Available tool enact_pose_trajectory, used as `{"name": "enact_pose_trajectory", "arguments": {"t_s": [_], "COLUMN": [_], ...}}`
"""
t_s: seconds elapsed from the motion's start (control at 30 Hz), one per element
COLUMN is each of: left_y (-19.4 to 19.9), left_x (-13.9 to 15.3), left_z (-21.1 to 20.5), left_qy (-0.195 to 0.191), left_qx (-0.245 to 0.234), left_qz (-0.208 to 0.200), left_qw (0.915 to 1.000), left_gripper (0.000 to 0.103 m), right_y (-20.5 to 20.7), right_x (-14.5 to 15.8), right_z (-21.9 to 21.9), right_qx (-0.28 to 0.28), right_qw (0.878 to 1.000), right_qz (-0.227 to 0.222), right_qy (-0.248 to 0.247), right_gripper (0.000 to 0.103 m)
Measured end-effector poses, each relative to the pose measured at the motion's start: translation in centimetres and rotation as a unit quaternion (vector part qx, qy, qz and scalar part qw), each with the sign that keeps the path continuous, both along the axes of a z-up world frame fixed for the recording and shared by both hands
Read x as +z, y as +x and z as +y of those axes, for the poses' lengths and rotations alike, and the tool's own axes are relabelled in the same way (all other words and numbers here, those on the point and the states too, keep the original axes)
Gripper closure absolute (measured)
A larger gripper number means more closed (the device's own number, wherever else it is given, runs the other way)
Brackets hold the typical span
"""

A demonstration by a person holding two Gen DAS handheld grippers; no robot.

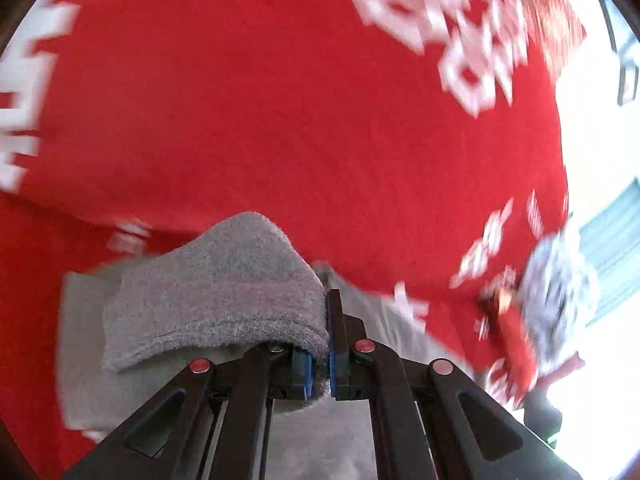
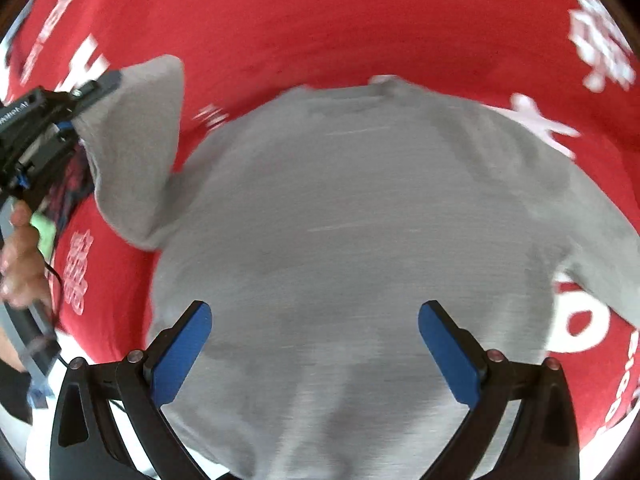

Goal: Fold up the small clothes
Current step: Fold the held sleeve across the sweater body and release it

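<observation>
Left gripper (image 1: 320,360), bottom center of the left wrist view: blue pads (image 1: 335,344) pressed together, pinching the cuff of a grey sleeve (image 1: 224,292). The sleeve bulges up and left of the jaws, folded over itself, knit texture sharp. Rest of the frame is motion-blurred.

Behind the sleeve, a red cloth (image 1: 260,112) with white print fills most of that view. A strip of the grey sweater (image 1: 80,340) shows at lower left and under the gripper. At right edge, a blurred grey-white patterned object with red parts (image 1: 556,304); cannot tell what it is.

Right gripper (image 2: 316,344), bottom of the right wrist view: fingers spread wide, blue pads (image 2: 184,352) well apart, nothing between them. It hangs over the sweater body (image 2: 360,240); cannot tell if it touches.

The sweater lies flat on the red cloth (image 2: 320,20), filling the center of the frame, neckline toward top center. Its one sleeve (image 2: 136,148) is raised at upper left, the end caught in the left gripper (image 2: 86,94), seen there from the side. The other sleeve (image 2: 600,248) runs off to the right edge, lying on the cloth.

The person's hand (image 2: 20,256) holds the left gripper's handle at the left edge. White print on the cloth shows at upper right, lower right and left.
</observation>
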State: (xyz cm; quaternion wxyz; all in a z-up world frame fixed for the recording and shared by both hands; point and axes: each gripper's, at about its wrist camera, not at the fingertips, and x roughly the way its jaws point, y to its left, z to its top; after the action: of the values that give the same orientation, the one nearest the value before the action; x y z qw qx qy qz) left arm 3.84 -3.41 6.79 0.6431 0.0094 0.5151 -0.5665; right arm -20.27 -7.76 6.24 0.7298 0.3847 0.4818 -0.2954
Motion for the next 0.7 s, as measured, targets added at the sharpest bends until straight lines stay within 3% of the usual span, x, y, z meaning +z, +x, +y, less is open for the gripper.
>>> {"name": "enact_pose_trajectory", "arguments": {"t_s": [0.1,0.23,0.27,0.3,0.37,0.53,0.7], "left_y": [-4.1,-7.4,-7.5,-7.8,-7.4,-5.4,0.3], "left_x": [-3.3,-6.7,-7.2,-7.4,-7.1,-3.5,-1.0], "left_z": [-3.0,-4.8,-4.6,-4.6,-3.5,0.8,6.6], "left_qy": [0.056,0.139,0.156,0.175,0.180,0.182,0.208], "left_qx": [-0.044,-0.065,-0.067,-0.066,-0.049,-0.014,0.068], "left_qz": [-0.019,-0.047,-0.055,-0.068,-0.094,-0.114,-0.140], "left_qw": [0.9973,0.9870,0.9840,0.9799,0.9778,0.9764,0.9656], "left_gripper": [0.097,0.096,0.081,0.050,0.033,0.033,0.033], "right_y": [-3.1,-6.1,-6.5,-6.9,-7.1,-5.6,0.2], "right_x": [-1.0,-2.8,-3.1,-3.4,-3.5,-2.4,-0.2], "right_z": [-2.2,-3.8,-4.0,-4.3,-4.8,-5.7,-5.5], "right_qx": [-0.041,-0.075,-0.080,-0.085,-0.087,-0.057,0.054], "right_qw": [0.999,0.997,0.996,0.996,0.995,0.998,0.996], "right_qz": [0.008,0.019,0.021,0.022,0.024,0.025,0.013], "right_qy": [0.007,0.024,0.029,0.033,0.036,0.007,-0.076], "right_gripper": [0.000,0.000,0.000,0.000,0.000,0.000,0.000]}}
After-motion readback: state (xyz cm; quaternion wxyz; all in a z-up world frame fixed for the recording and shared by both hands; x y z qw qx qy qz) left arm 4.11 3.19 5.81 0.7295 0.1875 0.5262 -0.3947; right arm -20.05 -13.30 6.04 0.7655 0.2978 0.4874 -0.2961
